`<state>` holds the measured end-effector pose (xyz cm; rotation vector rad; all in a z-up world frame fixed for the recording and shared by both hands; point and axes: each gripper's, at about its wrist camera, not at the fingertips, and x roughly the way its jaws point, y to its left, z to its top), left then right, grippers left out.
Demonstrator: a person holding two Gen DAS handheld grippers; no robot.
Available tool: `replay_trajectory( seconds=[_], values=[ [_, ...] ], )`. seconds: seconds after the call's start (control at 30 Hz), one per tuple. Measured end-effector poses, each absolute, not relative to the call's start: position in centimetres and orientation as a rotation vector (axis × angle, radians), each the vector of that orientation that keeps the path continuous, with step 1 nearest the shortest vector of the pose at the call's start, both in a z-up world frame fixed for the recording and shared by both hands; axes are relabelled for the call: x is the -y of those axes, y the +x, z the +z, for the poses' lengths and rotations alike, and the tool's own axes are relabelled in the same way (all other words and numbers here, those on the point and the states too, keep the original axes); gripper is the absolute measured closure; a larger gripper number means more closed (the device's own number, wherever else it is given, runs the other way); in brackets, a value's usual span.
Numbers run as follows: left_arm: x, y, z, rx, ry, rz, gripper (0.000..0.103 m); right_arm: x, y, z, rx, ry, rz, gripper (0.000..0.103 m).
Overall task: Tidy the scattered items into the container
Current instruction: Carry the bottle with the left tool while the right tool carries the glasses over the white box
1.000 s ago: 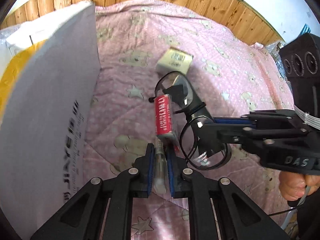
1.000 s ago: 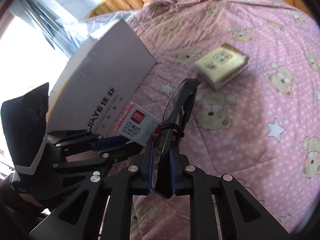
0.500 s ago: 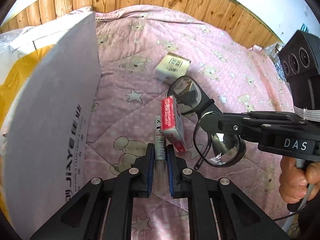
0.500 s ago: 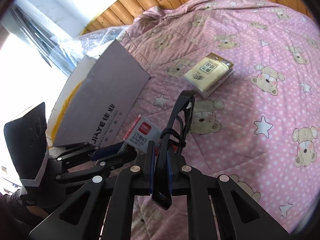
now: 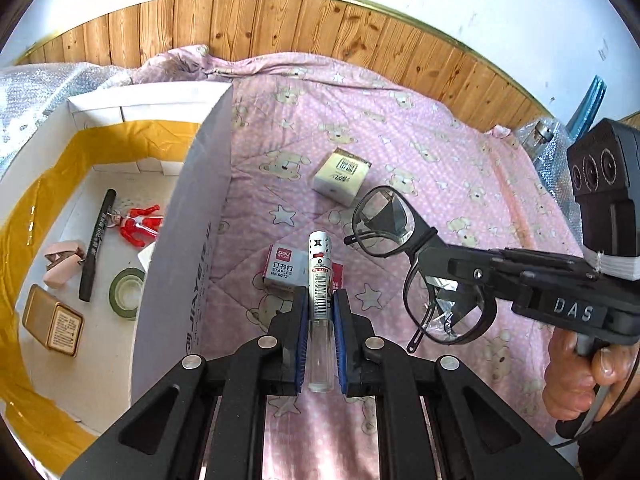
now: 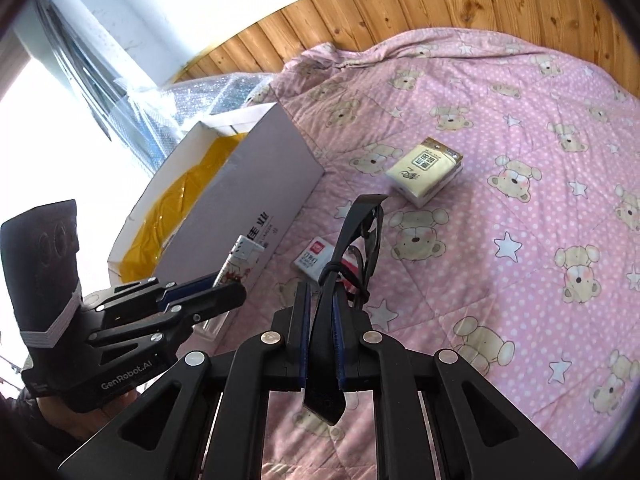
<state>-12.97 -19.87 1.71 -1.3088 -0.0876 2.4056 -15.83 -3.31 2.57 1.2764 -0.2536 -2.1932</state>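
My left gripper (image 5: pixel 319 298) is shut on a slim white tube with a clear end (image 5: pixel 319 280), held above the pink quilt. The right gripper (image 6: pixel 320 308) is shut on the temple arm of black-framed glasses (image 6: pixel 362 232), whose lenses (image 5: pixel 386 226) hang right of the tube. A small staples box (image 5: pixel 283 266) lies flat on the quilt under both tools and also shows as the staples box (image 6: pixel 316 258). Farther off sits a tissue pack (image 5: pixel 341 174). The open white container box (image 5: pixel 208 200) stands at the left, close to the left gripper (image 6: pixel 208 300).
Inside the box lie a black marker (image 5: pixel 96 248), a red toy figure (image 5: pixel 138 226), a tape roll (image 5: pixel 126 294), a brass tin (image 5: pixel 52 326) and a pink item (image 5: pixel 62 266). Yellow tape lines its walls. Bubble wrap (image 5: pixel 48 84) and a wooden wall panel (image 5: pixel 320 20) lie behind.
Both grippers have risen from the quilt with the tube and glasses. The staples box, earlier up on edge by the tube, now lies flat. The inside of the box has come into view.
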Motion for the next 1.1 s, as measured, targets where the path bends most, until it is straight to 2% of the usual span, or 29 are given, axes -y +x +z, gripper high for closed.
replay_trajectory(
  seconds=[1.1],
  values=[
    [22.2,-7.7,8.0,0.167,-1.170,2.474,0.091,7.8,-7.4,8.1,0.111,1.137,-2.228,0.092]
  ],
)
